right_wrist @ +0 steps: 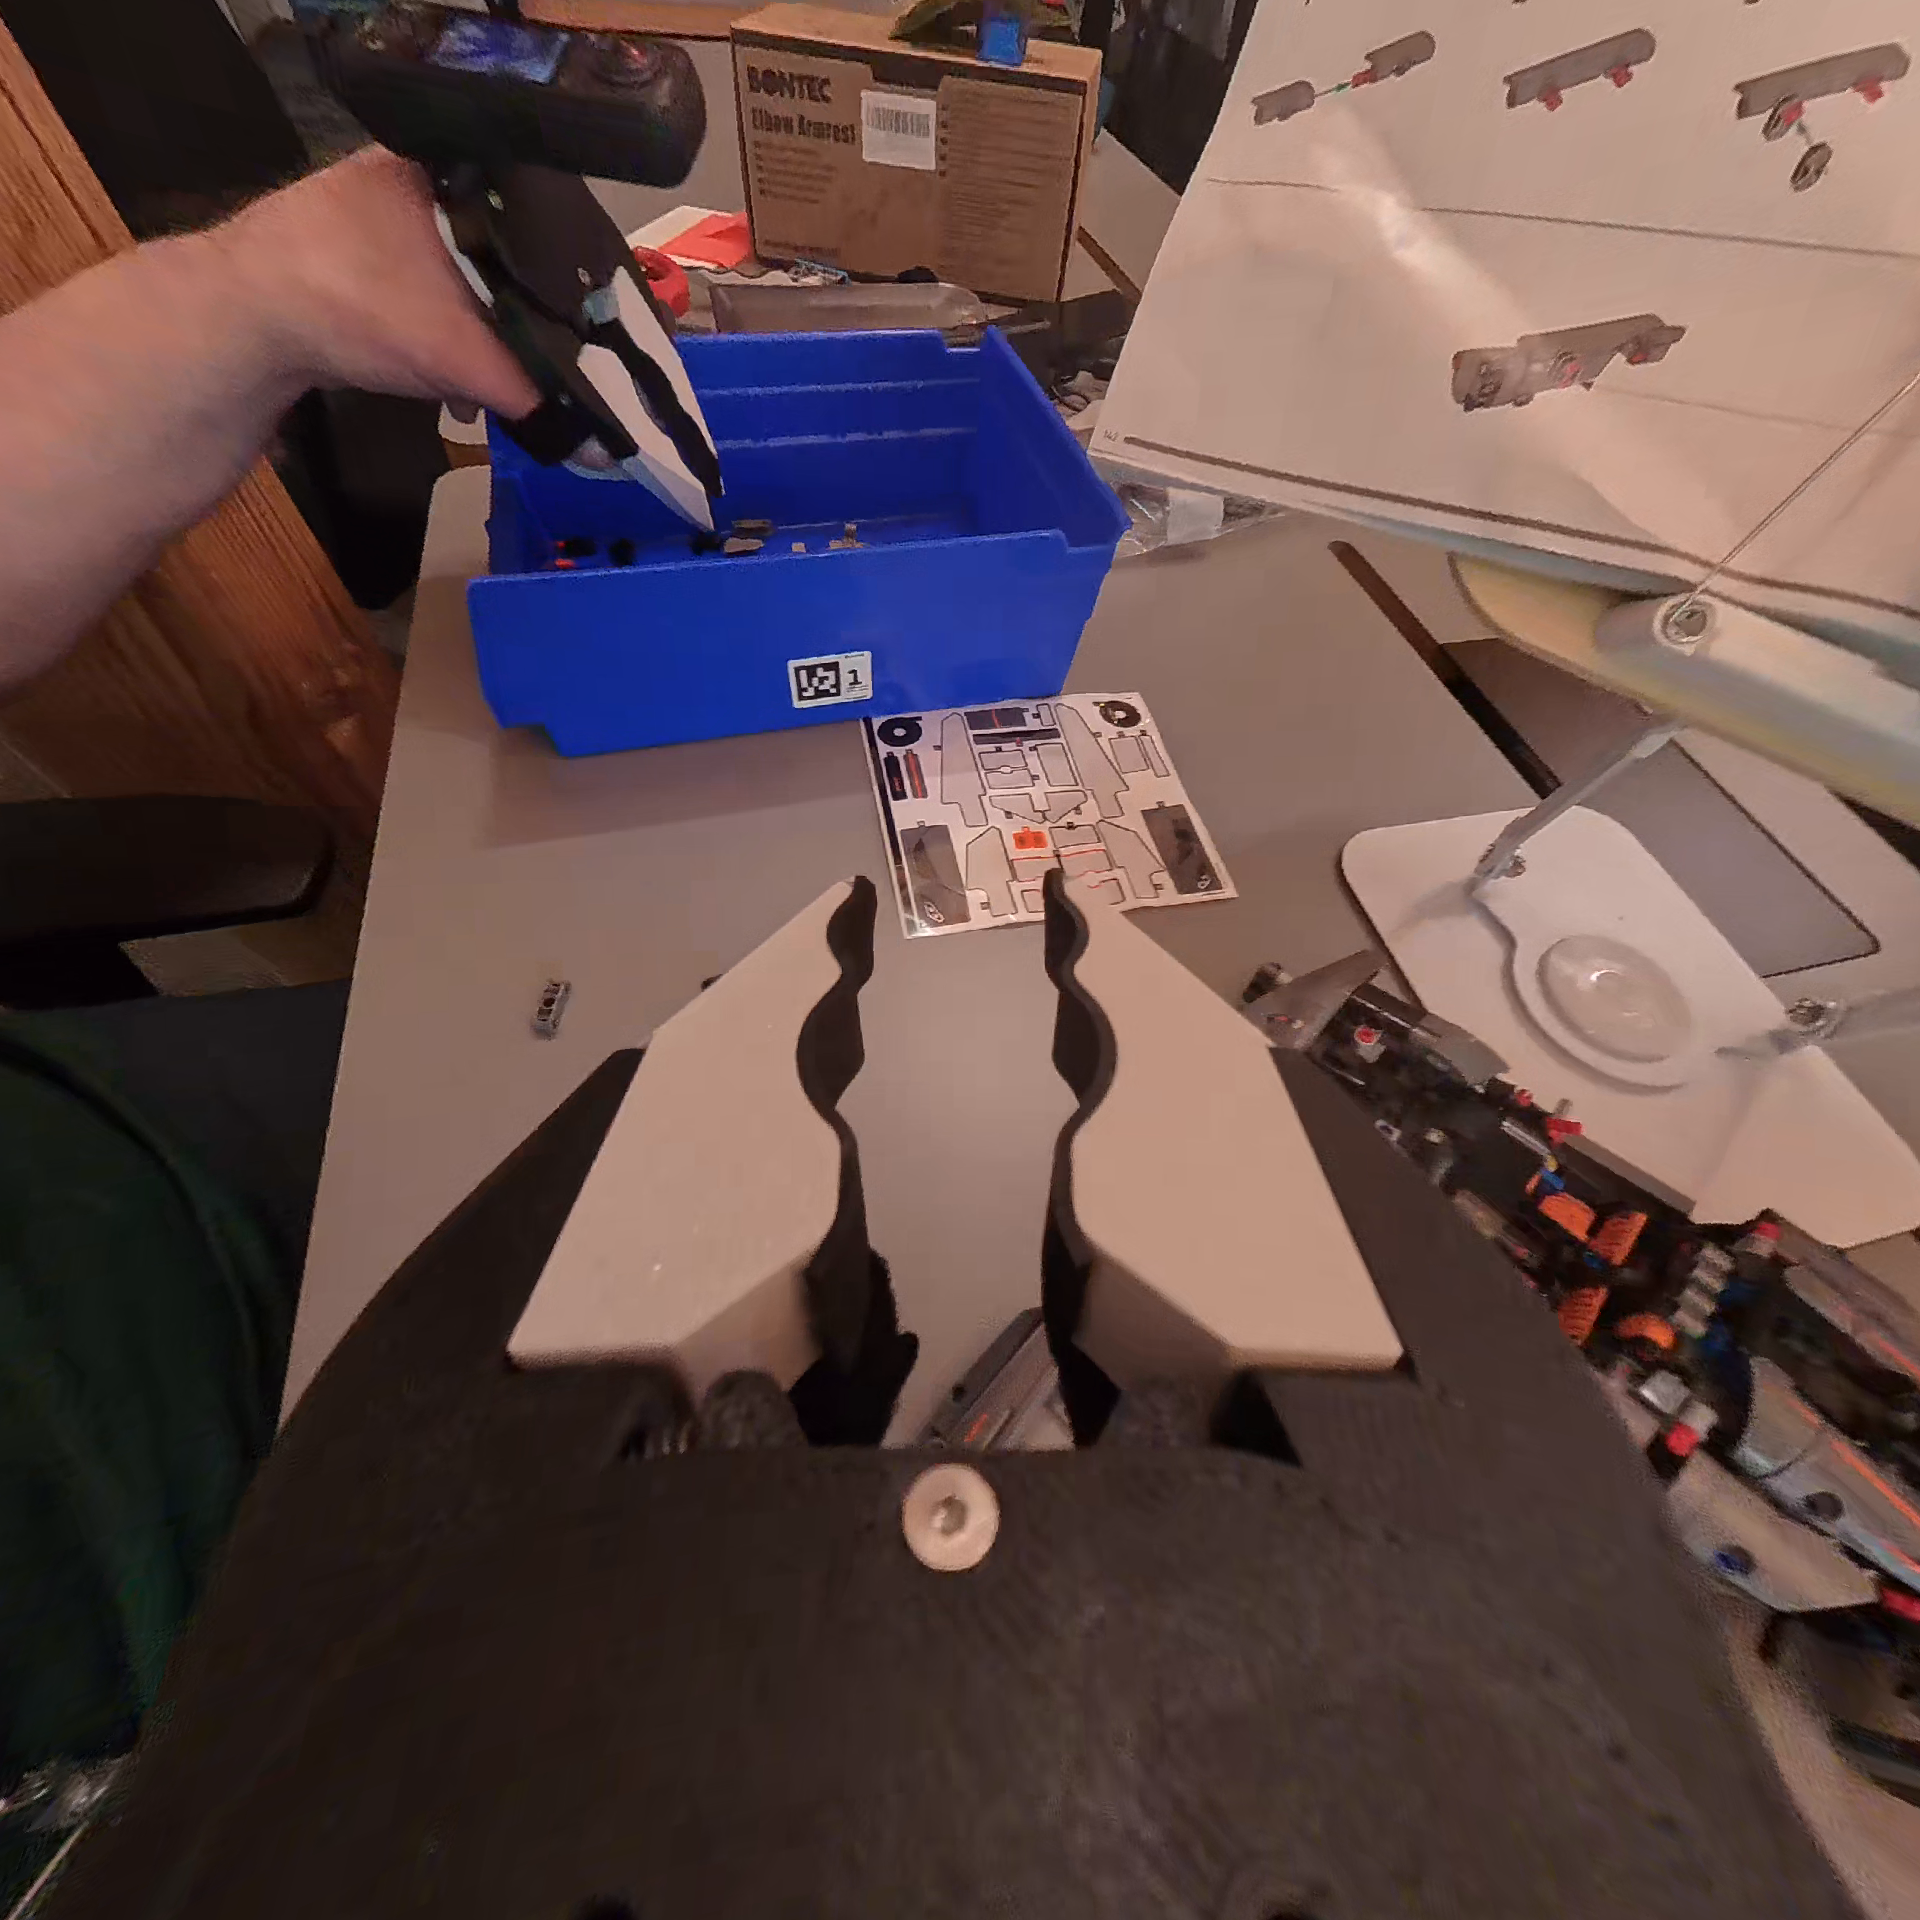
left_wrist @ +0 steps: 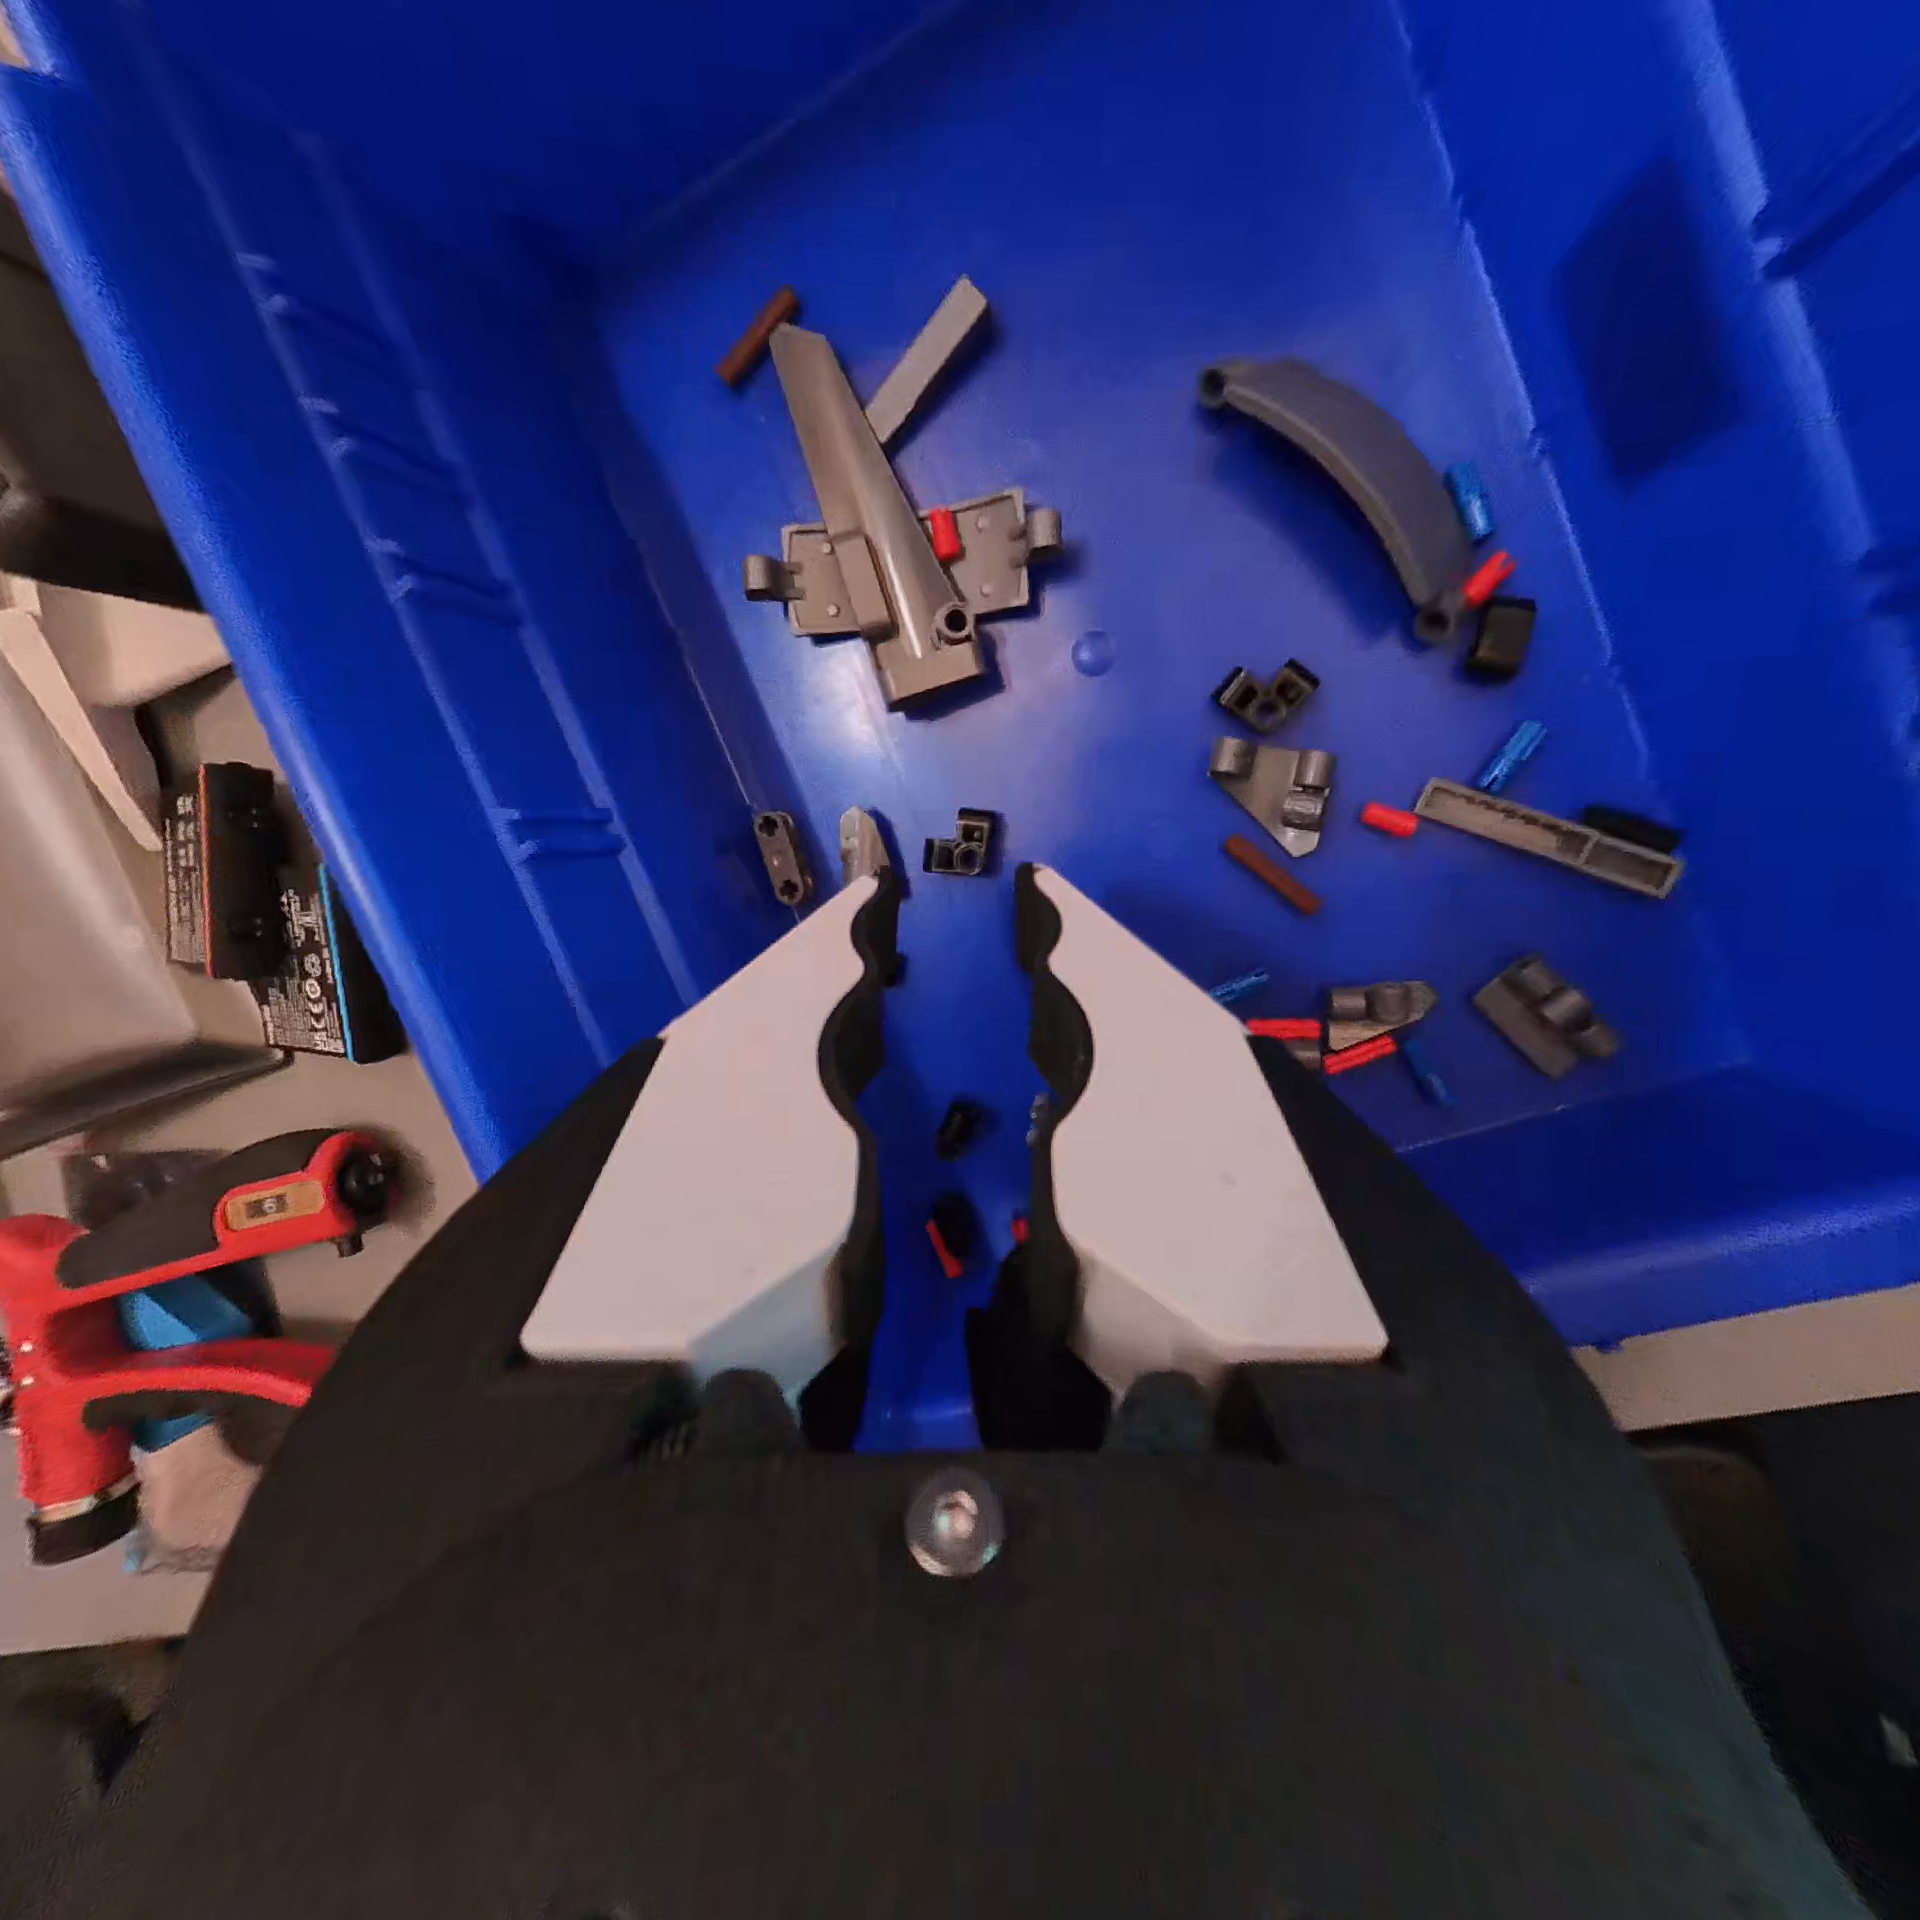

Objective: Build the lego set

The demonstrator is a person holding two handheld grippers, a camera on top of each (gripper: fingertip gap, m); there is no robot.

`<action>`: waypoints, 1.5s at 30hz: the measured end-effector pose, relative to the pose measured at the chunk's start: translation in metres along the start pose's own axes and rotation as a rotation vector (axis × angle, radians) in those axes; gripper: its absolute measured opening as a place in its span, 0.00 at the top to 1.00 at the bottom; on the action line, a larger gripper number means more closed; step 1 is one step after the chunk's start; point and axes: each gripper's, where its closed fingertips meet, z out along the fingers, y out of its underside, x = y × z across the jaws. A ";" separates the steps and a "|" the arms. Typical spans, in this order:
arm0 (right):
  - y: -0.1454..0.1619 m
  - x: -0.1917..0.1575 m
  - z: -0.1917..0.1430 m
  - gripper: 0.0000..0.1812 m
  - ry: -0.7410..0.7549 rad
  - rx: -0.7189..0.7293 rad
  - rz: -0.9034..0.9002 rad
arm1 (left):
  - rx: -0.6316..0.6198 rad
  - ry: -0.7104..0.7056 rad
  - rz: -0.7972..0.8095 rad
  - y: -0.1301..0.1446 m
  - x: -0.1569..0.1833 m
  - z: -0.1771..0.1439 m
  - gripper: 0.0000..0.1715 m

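Left wrist view: my left gripper is released and empty inside the blue bin. Just beyond its tips, mid-frame, lies a small black angled piece (no clear long axis). My right gripper gapes empty over the table, farther away.

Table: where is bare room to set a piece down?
Bare grey table between the blue bin, the sticker sheet and the right claw. Crowded at right: the lego model and the stand base.
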 end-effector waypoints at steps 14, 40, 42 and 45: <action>0.031 -0.039 0.062 0.84 -0.202 0.015 0.140 | -0.278 0.232 0.095 0.064 0.044 -0.014 0.83; 0.038 -0.003 0.070 0.85 -0.193 0.116 0.253 | -0.153 0.505 0.442 0.031 0.119 -0.006 0.80; 0.039 -0.001 0.070 0.85 -0.187 0.118 0.248 | -0.147 0.518 0.463 0.031 0.122 -0.007 0.82; 0.042 0.001 0.069 0.86 -0.181 0.117 0.251 | -0.148 0.552 0.461 0.029 0.129 -0.008 0.83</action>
